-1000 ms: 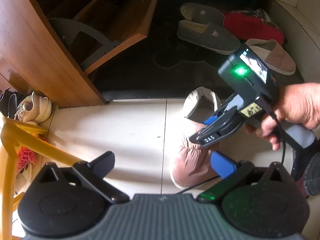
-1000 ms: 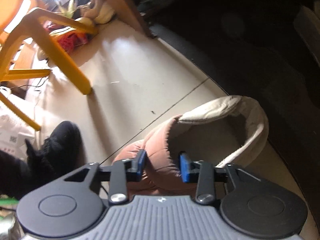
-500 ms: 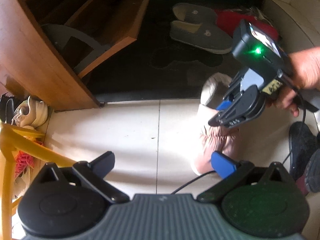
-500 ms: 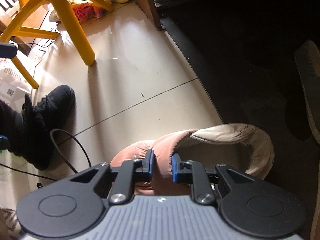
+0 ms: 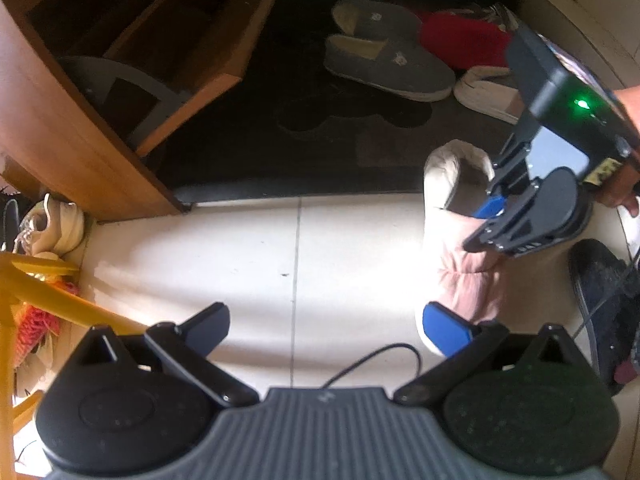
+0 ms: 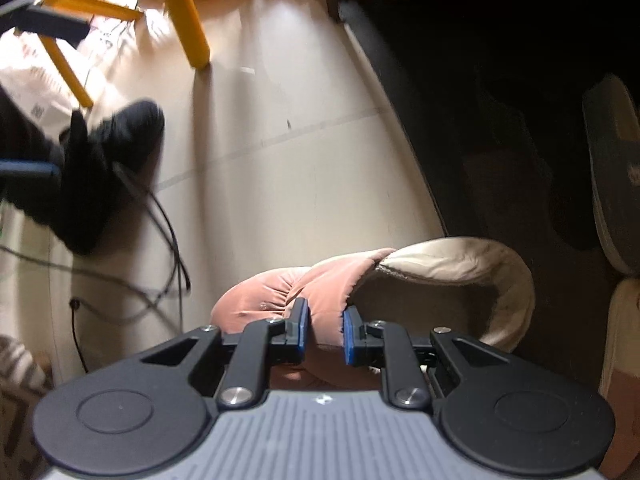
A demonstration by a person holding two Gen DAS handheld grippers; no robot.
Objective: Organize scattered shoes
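A pink slipper (image 6: 320, 292) with a cream lining hangs from my right gripper (image 6: 324, 330), whose blue pads pinch the edge of its upper. In the left wrist view the same pink slipper (image 5: 460, 248) is lifted off the tiles at the right, with the right gripper (image 5: 490, 220) clamped on it and a hand behind. My left gripper (image 5: 328, 326) stands open over bare floor tiles, nothing between its fingers. On the dark mat beyond lie two grey slippers (image 5: 384, 64), a red slipper (image 5: 460, 40) and the matching pink slipper (image 5: 488, 92).
A wooden shoe cabinet (image 5: 80, 120) stands at the left with a cream sneaker (image 5: 56, 228) beside it. A yellow chair (image 5: 24, 276) is at the far left. The person's black shoe (image 5: 600, 292) and a cable (image 5: 372, 360) are on the tiles near me.
The right gripper closed tighter on the pink slipper's upper, lifted it and carried it right toward the mat, rolling as it went. The left gripper drifted slightly and stayed open.
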